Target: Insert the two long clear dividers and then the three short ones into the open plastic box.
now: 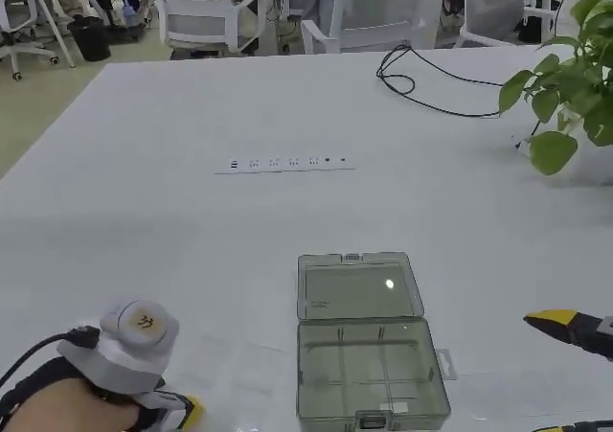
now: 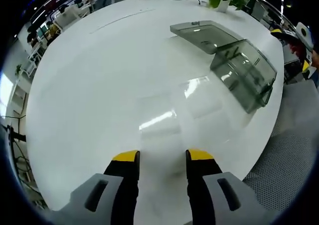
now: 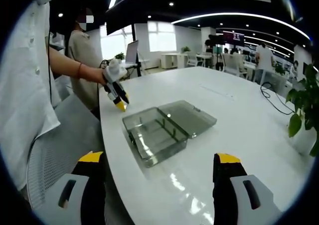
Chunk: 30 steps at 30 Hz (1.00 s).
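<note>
Looking down from the head view, the open plastic box point(image 1: 300, 375) lies with its lid point(image 1: 359, 290) flat beyond it. The left gripper point(image 1: 192, 412) sits off the box's left side and the right gripper point(image 1: 560, 375) off its right.

From the left gripper view, the clear dividers point(image 2: 164, 120) lie flat on the table point(image 2: 94, 85), between the box and the parted, empty jaws. Their long axis is too faint to tell.

From the right gripper view, the jaws stand wide apart and empty, with the box ahead. The left gripper looks nearer the dividers.

On the white desk point(image 1: 144, 212) lie a flush socket strip point(image 1: 284, 164), a looped black cable point(image 1: 421, 82) and a leafy plant point(image 1: 565, 97), with office chairs point(image 1: 206, 11) beyond.
</note>
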Each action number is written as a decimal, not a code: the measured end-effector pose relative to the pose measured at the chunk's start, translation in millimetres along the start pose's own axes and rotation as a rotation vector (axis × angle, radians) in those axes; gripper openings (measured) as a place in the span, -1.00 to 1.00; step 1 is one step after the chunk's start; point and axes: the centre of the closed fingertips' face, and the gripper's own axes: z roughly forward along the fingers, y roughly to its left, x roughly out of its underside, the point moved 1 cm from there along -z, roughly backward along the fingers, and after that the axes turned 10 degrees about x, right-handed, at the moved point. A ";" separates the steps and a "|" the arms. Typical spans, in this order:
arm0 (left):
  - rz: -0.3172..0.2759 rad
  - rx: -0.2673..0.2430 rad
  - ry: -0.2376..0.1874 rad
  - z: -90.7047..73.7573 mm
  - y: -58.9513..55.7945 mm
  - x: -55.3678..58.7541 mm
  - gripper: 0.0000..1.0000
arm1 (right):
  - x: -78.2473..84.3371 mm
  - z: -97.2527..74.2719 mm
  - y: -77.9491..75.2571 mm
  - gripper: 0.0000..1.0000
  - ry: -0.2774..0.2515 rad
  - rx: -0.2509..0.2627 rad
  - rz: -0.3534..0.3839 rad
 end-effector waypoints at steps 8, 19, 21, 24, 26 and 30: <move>-0.001 0.009 0.050 -1.5 3.1 2.8 -0.36 | 1.1 -1.3 0.0 0.79 -0.003 0.006 0.004; -0.018 0.030 0.084 -2.1 4.7 1.7 -0.38 | 3.2 -2.5 0.9 0.78 -0.001 0.010 0.011; -0.017 0.032 0.084 -2.2 4.6 1.9 -0.38 | 3.4 -2.3 1.3 0.78 -0.001 0.010 0.012; -0.016 0.033 0.081 -2.3 4.6 1.8 -0.38 | 3.6 -2.0 1.5 0.78 -0.003 0.010 0.014; -0.017 0.035 0.081 -2.5 4.3 2.0 -0.38 | 3.9 -1.7 1.7 0.78 -0.002 0.010 0.012; -0.017 0.045 0.080 -2.2 3.1 1.2 -0.39 | 4.2 -1.5 2.2 0.78 -0.001 0.008 0.011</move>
